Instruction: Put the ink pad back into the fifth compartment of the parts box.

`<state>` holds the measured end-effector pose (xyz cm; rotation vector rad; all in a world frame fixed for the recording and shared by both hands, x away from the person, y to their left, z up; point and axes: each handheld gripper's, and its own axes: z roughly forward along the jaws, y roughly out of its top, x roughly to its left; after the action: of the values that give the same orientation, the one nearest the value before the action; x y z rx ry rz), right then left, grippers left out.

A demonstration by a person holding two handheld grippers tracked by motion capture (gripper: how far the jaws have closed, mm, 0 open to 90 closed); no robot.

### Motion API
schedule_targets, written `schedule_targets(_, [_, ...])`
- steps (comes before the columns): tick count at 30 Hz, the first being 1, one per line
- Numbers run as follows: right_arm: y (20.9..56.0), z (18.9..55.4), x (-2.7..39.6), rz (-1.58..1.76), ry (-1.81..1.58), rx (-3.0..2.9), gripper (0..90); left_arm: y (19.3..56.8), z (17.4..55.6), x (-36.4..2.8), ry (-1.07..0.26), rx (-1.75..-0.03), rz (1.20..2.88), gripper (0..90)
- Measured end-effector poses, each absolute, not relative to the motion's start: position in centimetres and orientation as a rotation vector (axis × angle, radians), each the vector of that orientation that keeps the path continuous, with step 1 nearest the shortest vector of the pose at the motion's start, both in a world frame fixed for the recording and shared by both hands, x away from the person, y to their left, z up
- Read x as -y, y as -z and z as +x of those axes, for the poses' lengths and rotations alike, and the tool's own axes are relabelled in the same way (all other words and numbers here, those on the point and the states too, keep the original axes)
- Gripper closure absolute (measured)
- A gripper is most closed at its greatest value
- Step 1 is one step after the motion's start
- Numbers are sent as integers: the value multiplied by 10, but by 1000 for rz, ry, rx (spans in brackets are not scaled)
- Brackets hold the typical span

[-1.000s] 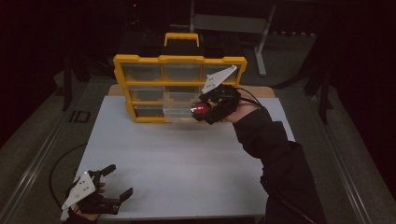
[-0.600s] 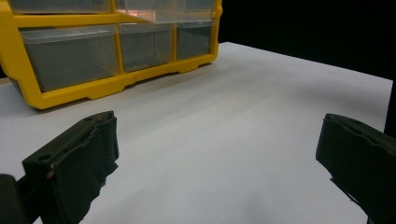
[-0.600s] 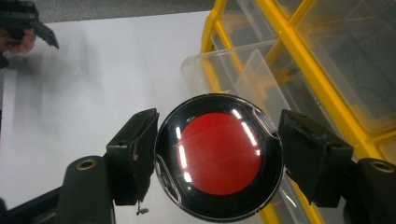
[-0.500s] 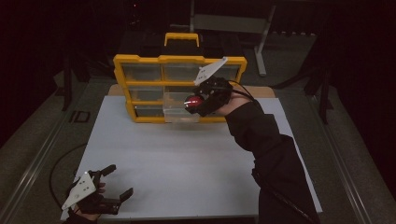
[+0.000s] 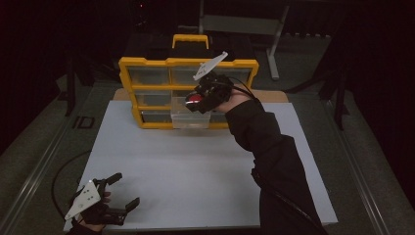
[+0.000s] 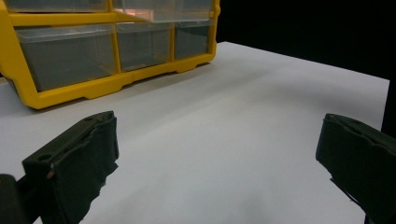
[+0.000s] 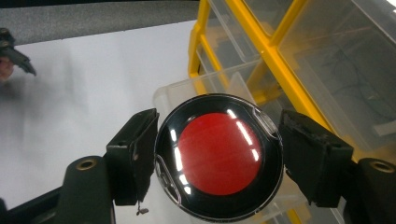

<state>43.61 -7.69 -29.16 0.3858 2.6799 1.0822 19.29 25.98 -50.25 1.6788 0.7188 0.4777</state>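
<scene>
Tongs on the right (image 5: 192, 104), seen from the high view, grip a round black disc with a red centre (image 5: 195, 101) just above the pulled-out clear drawer (image 5: 188, 117) of the yellow organizer (image 5: 147, 62), apparently poised to drop it in, while the left tongs (image 5: 126, 190) rest spread and empty at the white desk's (image 5: 195, 166) near edge, well apart from the organizer. From the left tongs' view, bare desk (image 6: 224, 140) runs clear to the organizer (image 6: 93, 88), leaving open room. From the right tongs' view, both pads (image 7: 135, 149) clamp the disc (image 7: 218, 154) by its rim, over the drawer (image 7: 187, 93).
</scene>
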Motion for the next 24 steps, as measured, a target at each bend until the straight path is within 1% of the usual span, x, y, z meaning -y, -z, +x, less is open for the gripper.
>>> schedule_targets(12, [310, 453, 72, 443, -1104, -2693, 303, 503, 193, -260, -471, -716, 1676, 0])
schedule_targets(24, [327, 460, 65, 474, -1089, -2712, 303, 503, 194, -261, -462, -720, 1675, 0])
